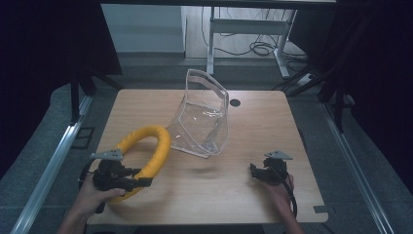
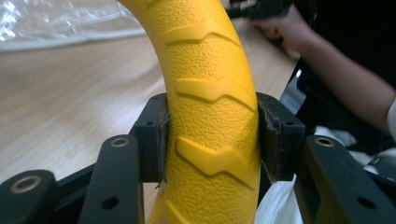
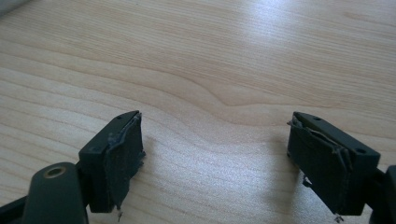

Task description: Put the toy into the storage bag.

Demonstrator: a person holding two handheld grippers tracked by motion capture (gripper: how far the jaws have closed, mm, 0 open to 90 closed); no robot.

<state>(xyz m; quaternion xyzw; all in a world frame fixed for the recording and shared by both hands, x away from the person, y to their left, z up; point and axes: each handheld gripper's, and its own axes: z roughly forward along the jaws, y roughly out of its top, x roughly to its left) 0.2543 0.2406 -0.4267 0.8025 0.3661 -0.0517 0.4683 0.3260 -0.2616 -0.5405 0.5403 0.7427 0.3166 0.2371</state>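
So in the high view the left gripper [image 1: 144, 181] sits at the lower left of the frame, held in the person's left hand [image 1: 90, 195], and its jaws are clamped on a yellow ring [image 1: 148, 155], a chunky textured hoop with raised zigzag ridges. The ring arcs up and to the right from the gripper toward the middle of the frame, over the wooden table [image 1: 253, 126]. The left gripper view makes it pretty clear: both pads press against the sides of the yellow ring [image 2: 210, 121].

Just above and right of the ring, around frame center, there's a clear plastic bag [image 1: 203, 117] standing up, its lower corner near the ring.

The right gripper [image 1: 254, 171] is at the lower right, well apart from the ring, jaws spread wide with just bare table [image 3: 210, 60] between them
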